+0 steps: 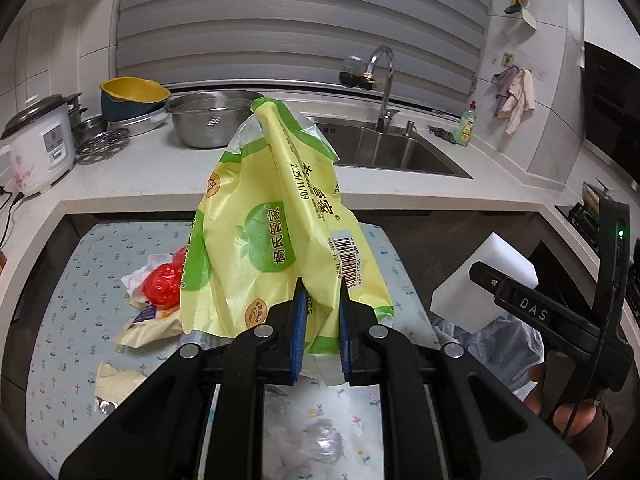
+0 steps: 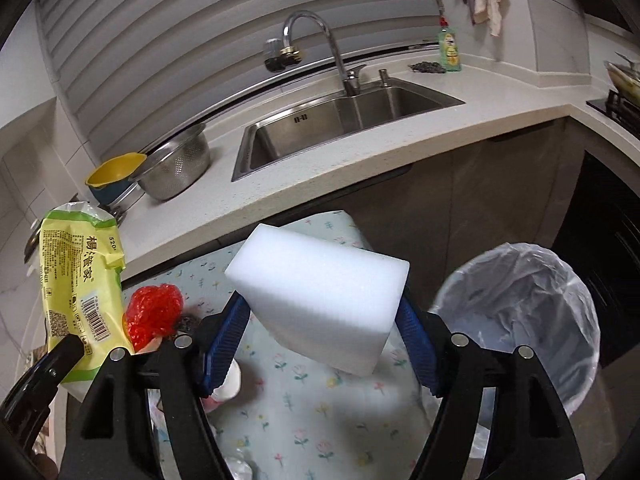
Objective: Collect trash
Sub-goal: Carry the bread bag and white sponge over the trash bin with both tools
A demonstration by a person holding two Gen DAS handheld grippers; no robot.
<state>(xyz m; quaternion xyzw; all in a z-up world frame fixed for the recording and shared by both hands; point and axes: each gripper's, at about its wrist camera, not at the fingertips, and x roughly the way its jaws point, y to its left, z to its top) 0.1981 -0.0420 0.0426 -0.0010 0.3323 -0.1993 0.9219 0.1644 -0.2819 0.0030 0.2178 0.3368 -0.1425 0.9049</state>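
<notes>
A yellow-and-green snack bag, one of its kind, stands pinched at its lower end in the left claw, whose blue pads are closed tight on the wrapper; the bag's long axis runs upward and away, its crumpled top pointing toward the steel sink. One white foam block is clamped by its ends between the pads of the right claw, its long axis running across the jaws, raised above the flowered bench that sits in front of and below the sink. One bin lined with a clear bag stands open just right of that bench, nearer than the sink. Still lying on the bench, left of the sink's line, are one crumpled red wrapper on white paper, two pale torn packets and one clear plastic wad. Left of the sink on the white worktop stand one steel colander, one yellow bowl and one rice cooker. One green soap bottle stands to the sink's right.
</notes>
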